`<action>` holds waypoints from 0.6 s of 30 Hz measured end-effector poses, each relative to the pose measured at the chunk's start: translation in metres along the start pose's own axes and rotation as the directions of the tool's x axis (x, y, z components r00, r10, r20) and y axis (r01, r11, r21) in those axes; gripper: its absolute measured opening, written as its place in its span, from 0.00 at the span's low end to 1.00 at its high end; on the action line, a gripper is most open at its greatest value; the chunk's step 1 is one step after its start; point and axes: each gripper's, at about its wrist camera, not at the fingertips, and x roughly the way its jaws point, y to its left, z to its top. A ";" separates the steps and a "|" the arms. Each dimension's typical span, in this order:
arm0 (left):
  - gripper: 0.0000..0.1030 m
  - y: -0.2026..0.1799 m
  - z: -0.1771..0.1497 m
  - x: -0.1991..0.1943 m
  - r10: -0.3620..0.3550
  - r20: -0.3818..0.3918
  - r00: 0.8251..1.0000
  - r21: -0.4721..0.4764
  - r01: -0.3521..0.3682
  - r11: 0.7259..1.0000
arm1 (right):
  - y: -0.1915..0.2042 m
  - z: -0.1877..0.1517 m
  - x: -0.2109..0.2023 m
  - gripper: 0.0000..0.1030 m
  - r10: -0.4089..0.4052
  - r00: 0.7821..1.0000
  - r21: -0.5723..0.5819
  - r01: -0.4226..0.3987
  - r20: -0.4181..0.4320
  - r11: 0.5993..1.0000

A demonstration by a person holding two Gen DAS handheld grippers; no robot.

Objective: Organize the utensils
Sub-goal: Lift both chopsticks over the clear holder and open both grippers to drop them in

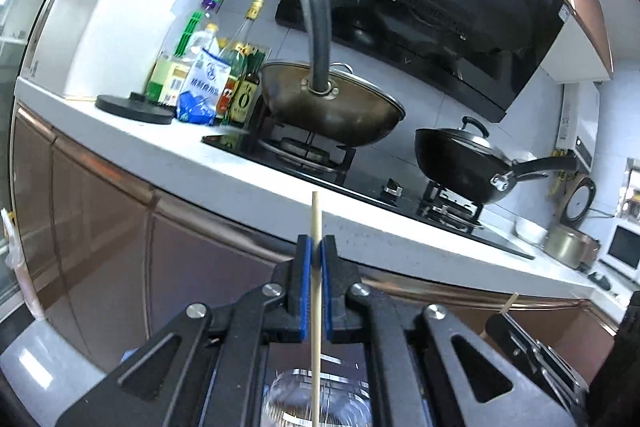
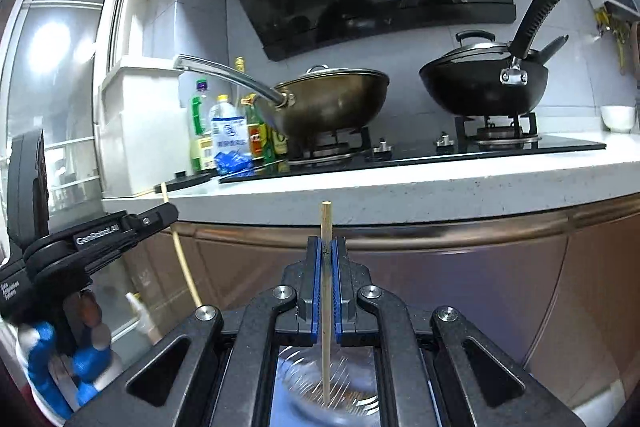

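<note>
My left gripper [image 1: 316, 247] is shut on a pale wooden chopstick [image 1: 315, 215] that stands upright between its blue pads, its lower end over a clear glass container [image 1: 316, 399]. My right gripper [image 2: 327, 247] is shut on a second wooden chopstick [image 2: 325, 223], also upright, with its lower end inside a clear glass container [image 2: 328, 387]. In the right wrist view the left gripper [image 2: 168, 213] shows at the left with its chopstick [image 2: 182, 259]. In the left wrist view the right gripper [image 1: 496, 323] shows at lower right with its chopstick tip [image 1: 511, 301].
Ahead is a white counter [image 2: 400, 187] with a black gas hob [image 2: 400, 151]. A bronze wok [image 2: 332, 103] and a black lidded wok [image 2: 484, 83] sit on burners. Oil and sauce bottles [image 2: 228, 131] stand at the left. Brown cabinet doors [image 2: 440, 275] lie below the counter.
</note>
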 end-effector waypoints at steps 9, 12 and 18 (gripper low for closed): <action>0.04 -0.005 -0.065 0.064 0.071 0.020 0.997 0.071 -0.072 0.995 | -0.021 -0.042 0.049 0.05 -0.040 0.999 -0.009 0.040 -0.024 0.999; 0.04 0.000 -0.088 0.080 0.105 0.026 0.994 0.093 -0.107 0.990 | -0.024 -0.059 0.059 0.05 -0.050 0.998 -0.020 0.049 -0.045 0.999; 0.07 0.012 -0.106 0.082 0.093 -0.007 0.996 0.103 -0.091 0.990 | -0.028 -0.095 0.073 0.11 -0.065 0.992 -0.029 0.062 -0.110 0.998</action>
